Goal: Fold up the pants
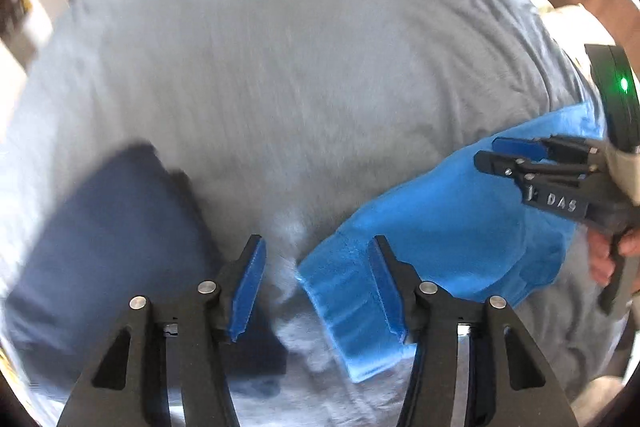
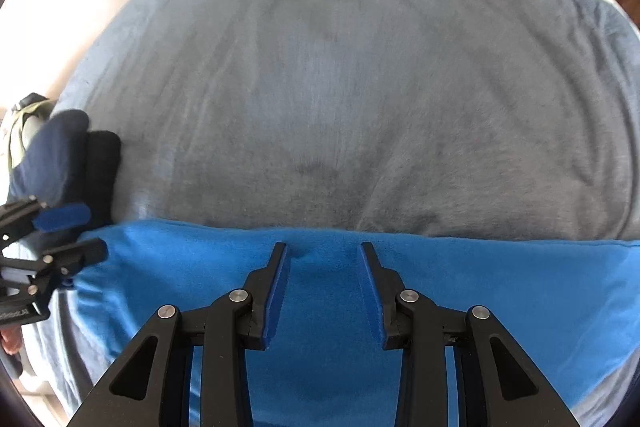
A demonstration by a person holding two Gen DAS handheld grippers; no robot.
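Blue fleece pants (image 1: 440, 227) lie on the grey bedspread (image 1: 280, 47), the landmark for both views. In the left wrist view, the left gripper (image 1: 316, 287) hangs released above the spread, jaws apart, the pants' narrow end showing between them but unpressed; a dark navy garment (image 1: 108, 239) lies left of it. The right gripper (image 1: 492, 153) carries raised letters "DAS". In the right wrist view, its jaws stand parted over the pants' far edge, gripping nothing. My advice: both grippers should pinch matching points along that edge before lifting, so the fold lands square.
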